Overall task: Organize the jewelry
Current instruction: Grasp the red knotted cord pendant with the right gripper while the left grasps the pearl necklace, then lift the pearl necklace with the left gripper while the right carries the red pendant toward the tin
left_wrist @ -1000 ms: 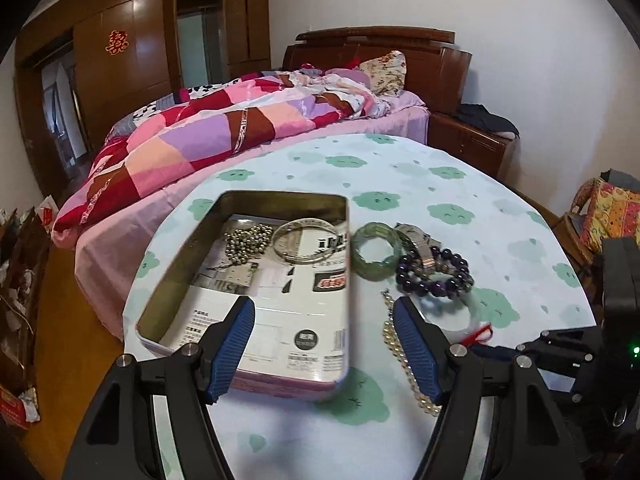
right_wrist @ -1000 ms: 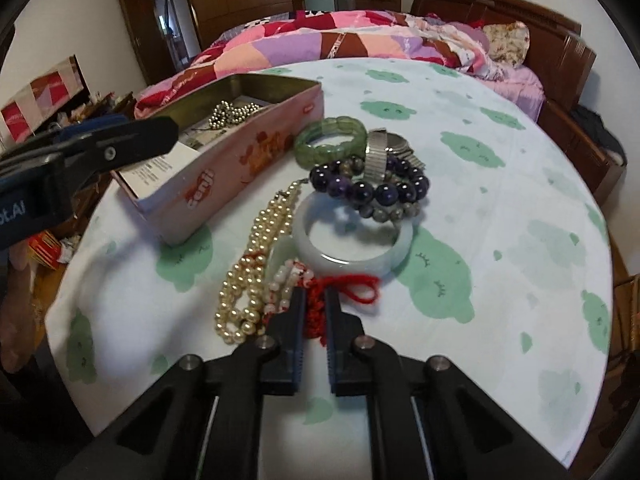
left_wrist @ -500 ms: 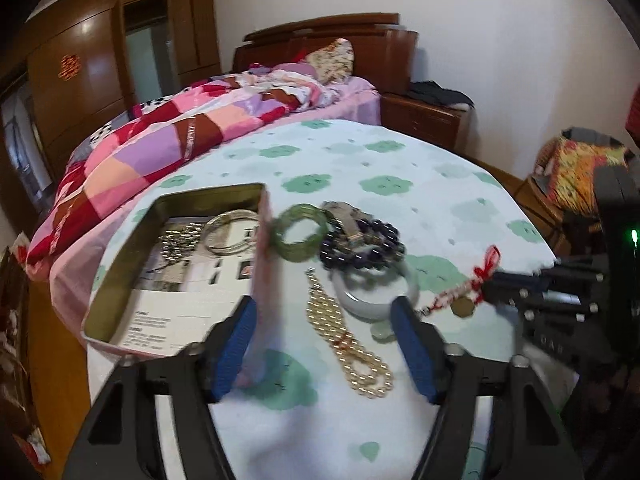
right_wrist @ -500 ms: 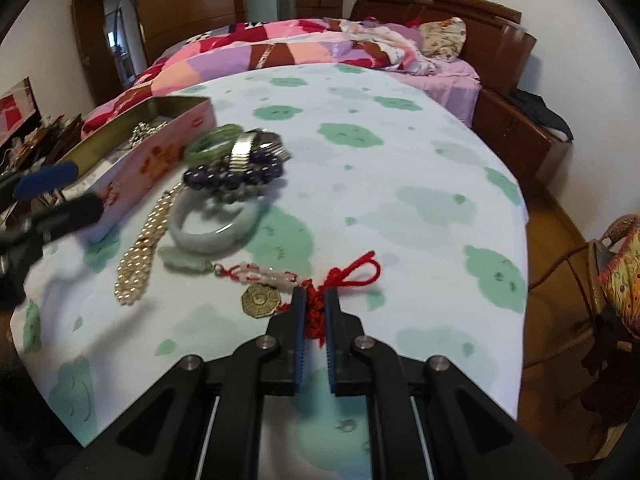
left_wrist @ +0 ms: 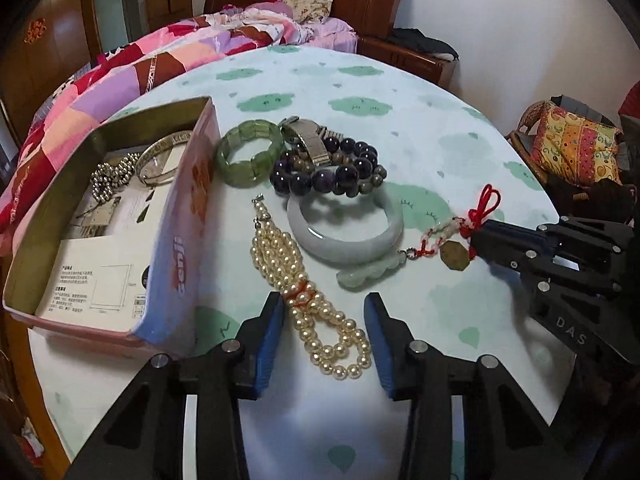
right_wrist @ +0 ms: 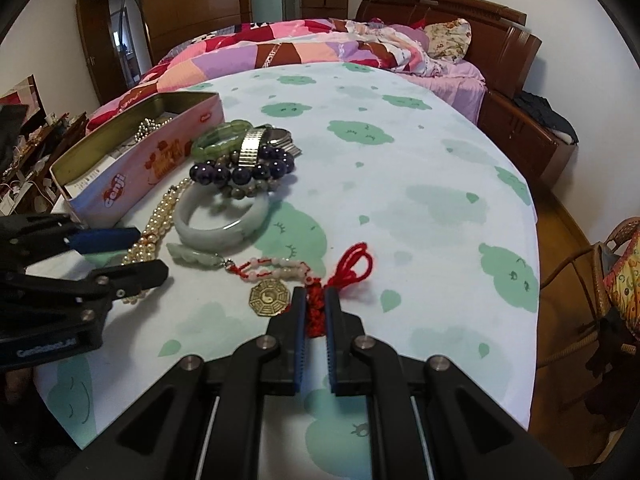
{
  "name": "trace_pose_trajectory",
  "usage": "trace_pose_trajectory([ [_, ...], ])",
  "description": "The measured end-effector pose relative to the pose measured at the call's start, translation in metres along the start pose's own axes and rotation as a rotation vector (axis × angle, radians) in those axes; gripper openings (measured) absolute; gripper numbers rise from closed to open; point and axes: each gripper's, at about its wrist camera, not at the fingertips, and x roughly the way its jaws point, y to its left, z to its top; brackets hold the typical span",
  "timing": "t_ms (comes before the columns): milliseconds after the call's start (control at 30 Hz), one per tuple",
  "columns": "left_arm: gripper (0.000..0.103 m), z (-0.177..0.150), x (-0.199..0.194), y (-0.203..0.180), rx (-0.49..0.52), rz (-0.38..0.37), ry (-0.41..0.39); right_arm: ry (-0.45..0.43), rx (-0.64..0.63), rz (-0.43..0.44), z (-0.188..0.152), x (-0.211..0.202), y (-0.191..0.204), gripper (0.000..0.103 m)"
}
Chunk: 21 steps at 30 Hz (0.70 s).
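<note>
My right gripper is shut on the red knot of a charm pendant with a brass octagon coin and a pale jade piece; the gripper also shows in the left wrist view. My left gripper is open, its fingers on either side of a pearl necklace lying on the table. A pale jade bangle, a dark purple bead bracelet, a green stone bracelet and a metal watch lie together. A pink tin box holds a silver bangle and a silver bead bracelet.
The round table has a white cloth with green cloud prints. A bed with a patchwork quilt stands behind it. A wicker chair with a patterned cushion is at the right. The table's near edge is close to both grippers.
My right gripper has pulled the charm pendant out of the pile toward the table's right front. My left gripper has shifted right from the tin box and now straddles the pearl necklace.
</note>
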Motion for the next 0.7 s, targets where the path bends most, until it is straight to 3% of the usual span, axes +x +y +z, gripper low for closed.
trace_pose_trajectory([
  [67,0.036,0.000,0.000,0.000,0.001,0.005,-0.001,-0.001,-0.001,0.001,0.000,0.000,0.000,0.010],
  [100,0.028,-0.001,-0.001,0.001,-0.002,0.000,-0.004,-0.001,-0.002,0.002,-0.001,0.000,0.000,0.010],
  [133,0.014,-0.001,-0.001,0.002,0.000,-0.008,-0.003,-0.002,-0.001,0.006,0.000,0.000,0.000,0.010],
  [367,0.012,-0.001,-0.020,0.006,0.003,-0.026,-0.063,-0.009,0.003,0.059,0.002,-0.005,0.006,0.010],
  [700,0.012,0.012,-0.060,0.008,0.009,-0.059,-0.183,-0.103,0.020,0.108,0.016,-0.036,0.011,0.010],
])
